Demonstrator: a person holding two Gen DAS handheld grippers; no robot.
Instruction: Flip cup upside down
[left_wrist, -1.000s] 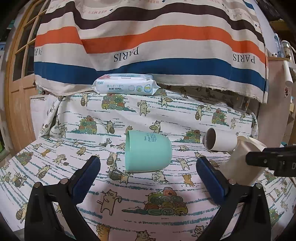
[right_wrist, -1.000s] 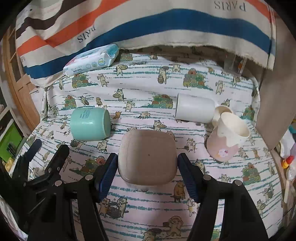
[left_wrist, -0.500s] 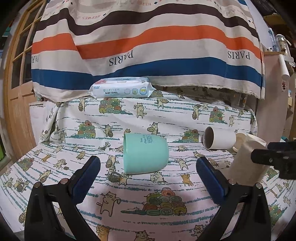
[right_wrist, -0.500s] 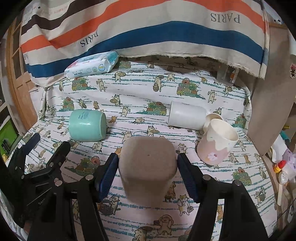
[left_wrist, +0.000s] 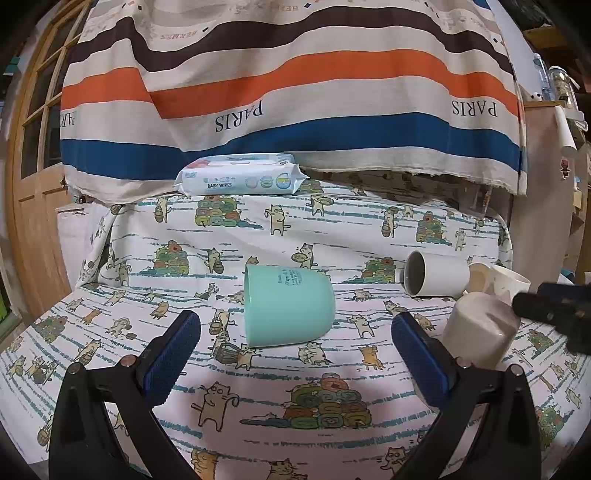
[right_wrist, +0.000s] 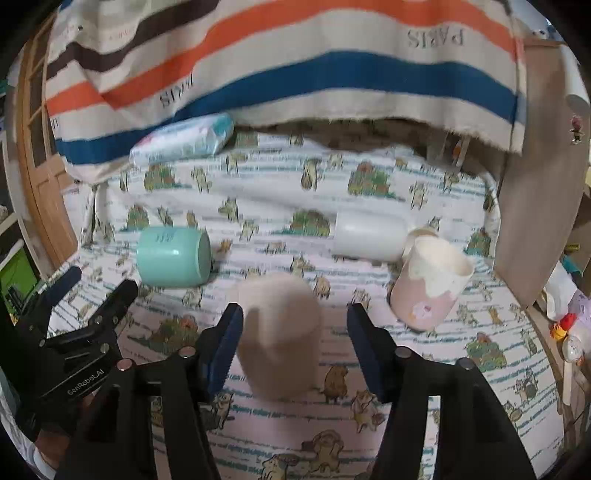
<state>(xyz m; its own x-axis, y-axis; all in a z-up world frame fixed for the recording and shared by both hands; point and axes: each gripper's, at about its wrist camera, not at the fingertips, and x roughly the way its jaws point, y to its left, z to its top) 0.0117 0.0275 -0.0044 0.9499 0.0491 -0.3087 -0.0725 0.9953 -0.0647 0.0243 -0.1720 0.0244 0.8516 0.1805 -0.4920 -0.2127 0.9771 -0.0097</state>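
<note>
Standing bottom-up at the lower middle of the right wrist view, the beige cup (right_wrist: 280, 336) shows its rounded-square base toward the camera, blurred, with its mouth down on the cat-print table (right_wrist: 424, 402). The right claw (right_wrist: 293, 347) is spread around it: the left finger lies right against the cup's side, while the right finger stands apart from it with a strip of cloth visible between, so the cup is not pinched. In the left wrist view the same cup (left_wrist: 480, 328) sits at the right edge, partly behind a black finger of the right claw. The left claw (left_wrist: 295, 354) is spread wide and holds nothing, low in the frame, with the mint green cup (left_wrist: 290, 306) lying on its side just beyond its fingertips. Further right a white cup (left_wrist: 436, 275) also lies on its side, touching a pink cup (right_wrist: 428, 284) that leans tilted.
</note>
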